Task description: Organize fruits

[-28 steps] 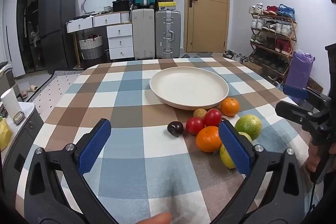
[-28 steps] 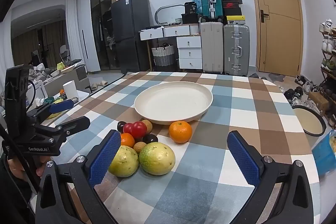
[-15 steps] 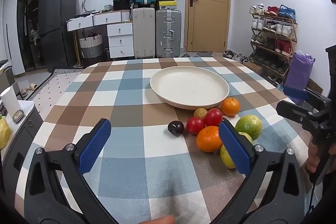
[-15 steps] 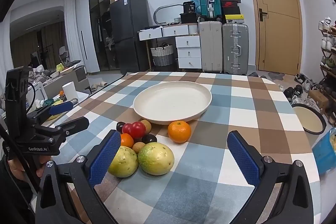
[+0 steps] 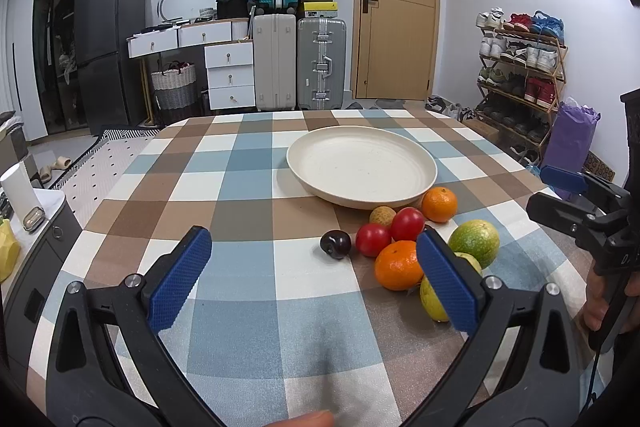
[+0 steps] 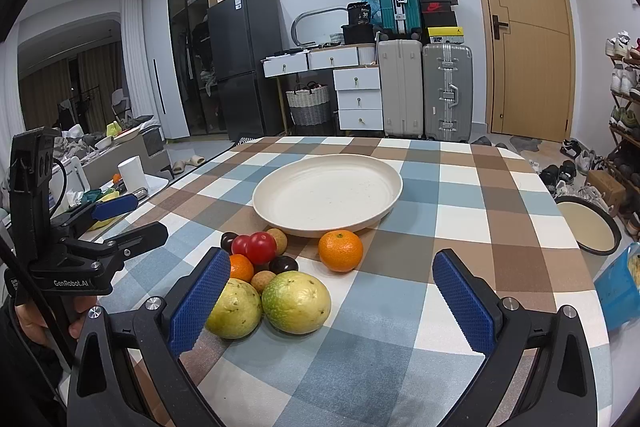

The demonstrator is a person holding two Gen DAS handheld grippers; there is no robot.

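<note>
An empty cream plate sits mid-table on the checked cloth. In front of it lies a cluster of fruit: two oranges, two red tomatoes, a dark plum, small brown fruits and two big green-yellow fruits. My left gripper is open and empty, just short of the cluster. My right gripper is open and empty, its left finger beside the yellow fruit.
The table edge lies close on both sides. A white roll and clutter stand on a low cabinet to the left. A cream bowl and a blue bag lie off the table's right. Suitcases and drawers stand behind.
Both grippers have barely moved; the views shift very slightly. Jaws stay open and the fruits have not moved.
</note>
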